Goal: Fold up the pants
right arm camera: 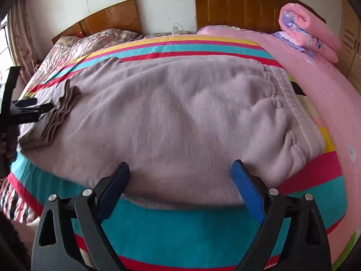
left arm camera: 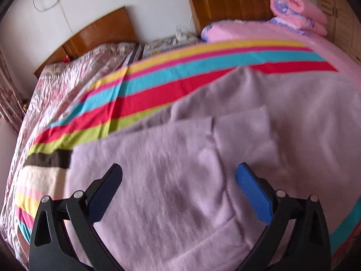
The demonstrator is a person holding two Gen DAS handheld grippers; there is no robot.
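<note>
Lilac-grey sweatpants (right arm camera: 171,117) lie flat on a striped blanket (right arm camera: 180,228) on the bed, waistband (right arm camera: 291,103) to the right, leg cuffs (right arm camera: 58,115) to the left. My right gripper (right arm camera: 180,171) is open, its jaws wide apart over the pants' near edge, holding nothing. My left gripper (left arm camera: 179,172) is open above the leg end of the pants (left arm camera: 158,180), empty. It also shows in the right wrist view (right arm camera: 38,107) at the far left, beside the cuffs.
A rolled pink quilt (right arm camera: 309,31) lies at the bed's far right by the wooden headboard (right arm camera: 243,4). A pink sheet (right arm camera: 334,117) covers the right side. A second bed with a floral cover (left arm camera: 74,79) stands to the left.
</note>
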